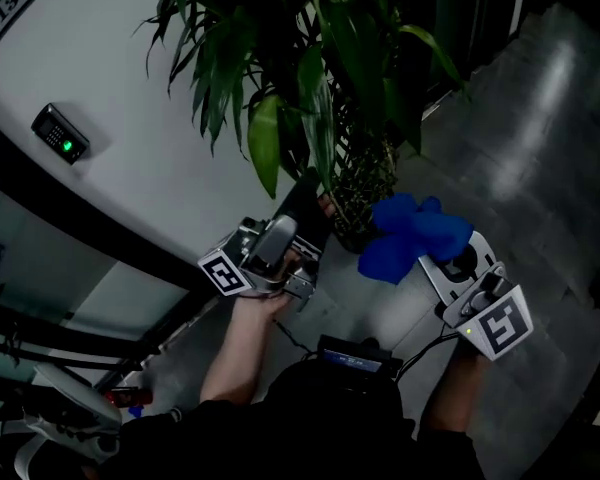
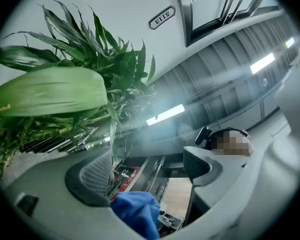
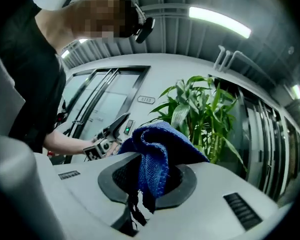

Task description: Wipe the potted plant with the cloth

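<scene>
The potted plant (image 1: pixel 310 58) stands against the wall, its long green leaves spreading over both grippers, its stems (image 1: pixel 365 183) running down to a dark pot. My left gripper (image 1: pixel 302 208) points up at the lower leaves and is open. A broad leaf (image 2: pixel 50 91) hangs just above its left jaw, and a thin leaf droops by the left pad (image 2: pixel 92 176). My right gripper (image 1: pixel 432 256) is shut on the blue cloth (image 1: pixel 410 233), which is bunched up right of the pot. The cloth (image 3: pixel 157 151) drapes over the jaws, with the plant (image 3: pixel 200 111) beyond it.
A white wall with a keypad reader (image 1: pixel 60 133) and a door number plate (image 1: pixel 5 13) is behind the plant. A dark-framed glass door (image 1: pixel 40 298) is on the left. Grey floor (image 1: pixel 540 138) stretches to the right. The person's forearms reach to both grippers.
</scene>
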